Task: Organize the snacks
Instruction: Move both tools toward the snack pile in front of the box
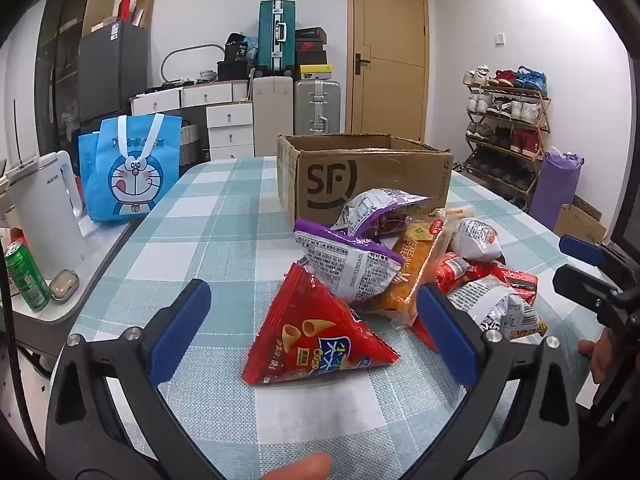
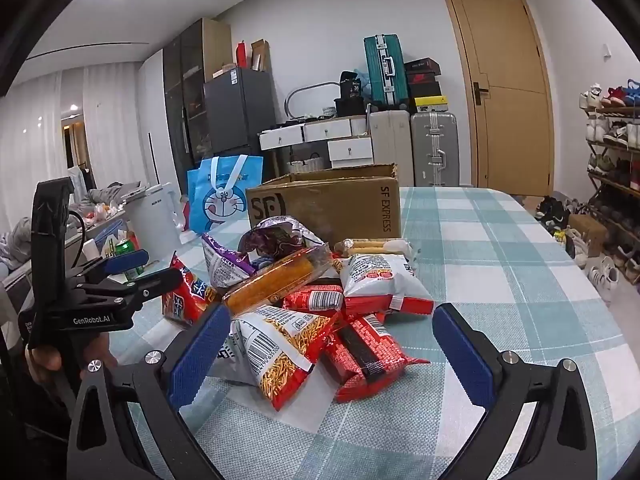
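Snacks are sitting in one loose heap on the checked counter (image 1: 224, 216), just in front of the open cardboard box (image 1: 372, 172). Nothing is showing inside the box from either view; its interior is hidden, so I cannot tell if any packet has gone in. Judging by the pile, sorting is barely starting.

Left gripper (image 1: 316, 334) is hovering low at the near edge of the heap, jaws spread wide and holding nothing. Red triangular packet (image 1: 320, 336) is lying between the blue pads, not touching either as far as I can see. Behind it, a purple-and-silver bag (image 1: 352, 264) is leaning on an orange wrapped cake (image 1: 412, 280).

Right gripper (image 2: 330, 350) is facing the other side of the pile, jaws likewise spread and empty. A noodle-snack bag (image 2: 280, 348) and a red brick-pattern packet (image 2: 368, 356) are lying nearest its pads; the noodle bag is just beside the left pad, contact unclear. A white-and-red bag (image 2: 380, 280) is resting further back, towards the box.

Off the counter's left side, a blue cartoon tote (image 1: 128, 172), a white kettle (image 1: 44, 216) and a green can (image 1: 24, 276) are standing apart from the work.

Every visible packet is yet to be moved; the red triangle looks the likeliest first pick.
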